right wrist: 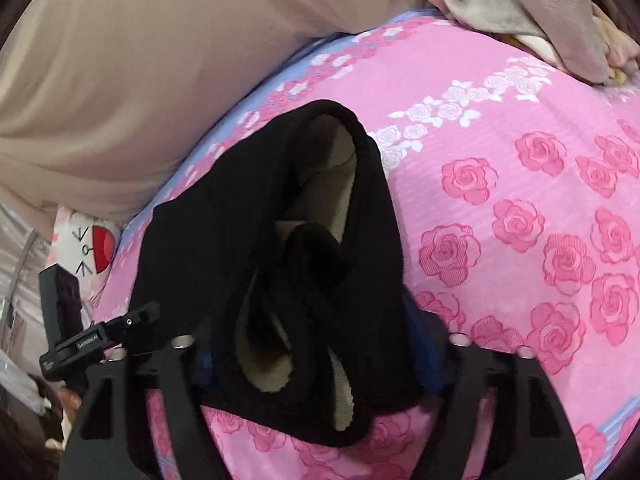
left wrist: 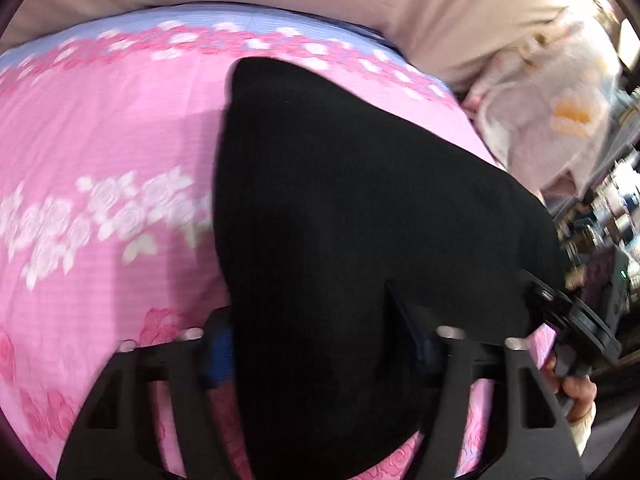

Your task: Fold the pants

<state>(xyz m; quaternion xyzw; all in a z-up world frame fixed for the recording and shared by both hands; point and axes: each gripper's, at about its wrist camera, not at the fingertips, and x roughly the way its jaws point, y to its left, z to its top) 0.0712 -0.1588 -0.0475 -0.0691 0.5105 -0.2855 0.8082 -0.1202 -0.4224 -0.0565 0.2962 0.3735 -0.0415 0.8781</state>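
Note:
The black pants (left wrist: 360, 208) lie on a pink rose-print bedsheet (left wrist: 100, 128). In the left wrist view my left gripper (left wrist: 320, 352) is shut on the near edge of the pants, which drape over and hide its fingertips. In the right wrist view the pants (right wrist: 224, 216) show a beige fleece lining and a bunched, open waistband. My right gripper (right wrist: 316, 364) is shut on this waistband end and lifts it slightly off the sheet (right wrist: 520, 200). The other gripper's black body (right wrist: 92, 340) shows at the left there, and at the right (left wrist: 576, 320) in the left wrist view.
A beige cushion or headboard (right wrist: 140, 80) runs along the far edge of the bed. Crumpled beige and pale clothes (right wrist: 520, 12) lie at the far right. A white and pink printed pillow (left wrist: 552, 100) sits at the bed's right side, with clutter (left wrist: 608, 216) beyond.

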